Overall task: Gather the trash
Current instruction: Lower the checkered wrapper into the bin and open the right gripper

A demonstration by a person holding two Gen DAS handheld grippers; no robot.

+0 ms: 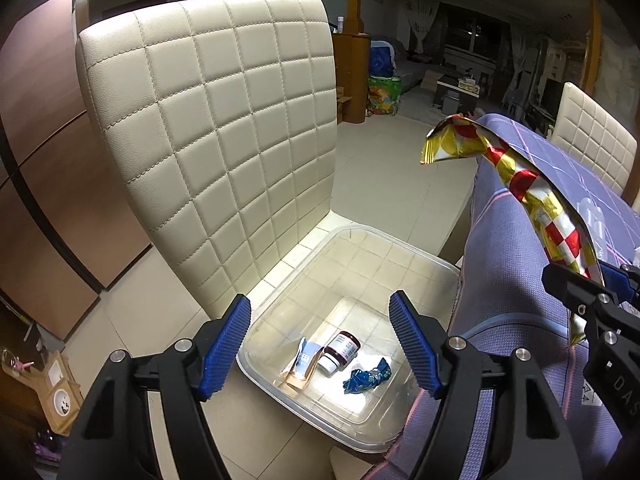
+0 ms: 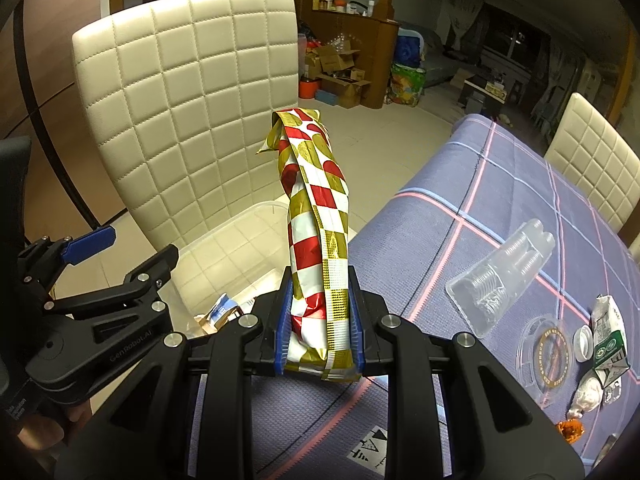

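Two chairs (image 2: 188, 112), one bin (image 1: 348, 320), one wrapper (image 2: 316, 220).

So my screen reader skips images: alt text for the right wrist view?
The right tongs clamp a red, gold and white checked wrapper beside a clear bin on a cream chair.

Dim living room with pale tiled floor

A cream quilted leather chair (image 1: 208, 136) stands on pale floor tiles (image 1: 400, 168) beside a table under a purple checked cloth (image 2: 500, 208); cardboard boxes (image 2: 340, 72) pile by a wooden cabinet (image 2: 360, 40), dark curtained windows (image 1: 472, 36) beyond.
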